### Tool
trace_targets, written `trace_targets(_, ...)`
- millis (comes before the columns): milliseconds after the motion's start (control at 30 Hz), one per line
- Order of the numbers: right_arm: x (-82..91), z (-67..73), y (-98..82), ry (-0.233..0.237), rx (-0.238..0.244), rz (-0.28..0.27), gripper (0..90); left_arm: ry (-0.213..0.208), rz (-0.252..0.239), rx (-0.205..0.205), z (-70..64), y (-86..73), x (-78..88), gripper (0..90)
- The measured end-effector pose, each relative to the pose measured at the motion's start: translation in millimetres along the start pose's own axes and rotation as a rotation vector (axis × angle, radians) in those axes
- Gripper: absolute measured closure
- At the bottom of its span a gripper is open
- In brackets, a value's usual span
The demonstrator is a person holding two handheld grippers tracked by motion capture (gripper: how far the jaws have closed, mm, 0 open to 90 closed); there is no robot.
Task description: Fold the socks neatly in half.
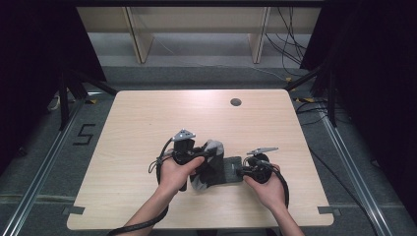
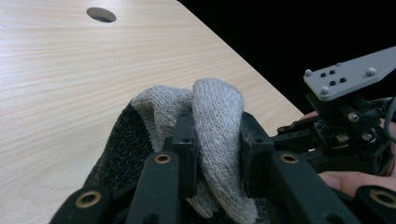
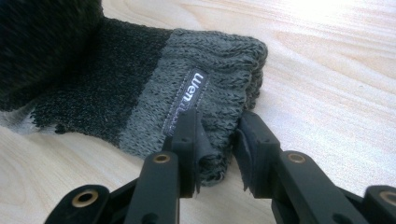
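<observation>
Grey sock (image 1: 215,167) mid-table (image 1: 147,118), bare wood towards every edge.

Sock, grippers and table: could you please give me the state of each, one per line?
Sock: lying on the table, light toe end folded up, held at both ends.
Left gripper: shut on the sock's light end.
Right gripper: shut on the sock's cuff.
Table: bare wood, one hole near the far edge.

Light wood table (image 1: 147,128) under my tongs, round hole (image 1: 236,102) in top well beyond them. Dark grey sock (image 1: 227,169) lies flat on wood between my two tongs.
</observation>
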State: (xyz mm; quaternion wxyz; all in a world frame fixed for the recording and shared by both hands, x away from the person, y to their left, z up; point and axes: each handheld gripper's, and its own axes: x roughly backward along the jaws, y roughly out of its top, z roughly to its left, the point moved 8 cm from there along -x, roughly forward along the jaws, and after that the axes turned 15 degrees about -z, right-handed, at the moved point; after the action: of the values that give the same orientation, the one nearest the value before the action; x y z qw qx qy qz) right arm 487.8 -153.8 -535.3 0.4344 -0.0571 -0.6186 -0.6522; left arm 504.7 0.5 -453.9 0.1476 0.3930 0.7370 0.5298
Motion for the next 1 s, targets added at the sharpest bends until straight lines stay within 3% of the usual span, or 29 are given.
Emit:
trace_targets(700,1.9,2.4,-1.8,0.034,-0.016,0.024,69.4,0.038,0.091,-0.072,-8.8,-33.8,-36.3,70.9)
trace_targets(733,1.4,0.1,-1.0,0.006,0.003,0.008,69.4,0.037,0.096,-0.073,-8.8,-35.2,-37.2,70.7)
trace_targets(1000,1.5,1.1,-1.3,0.009,-0.007,0.013,68.2,0.043,0.126,-0.084,-8.0,-44.1,-42.7,68.7)
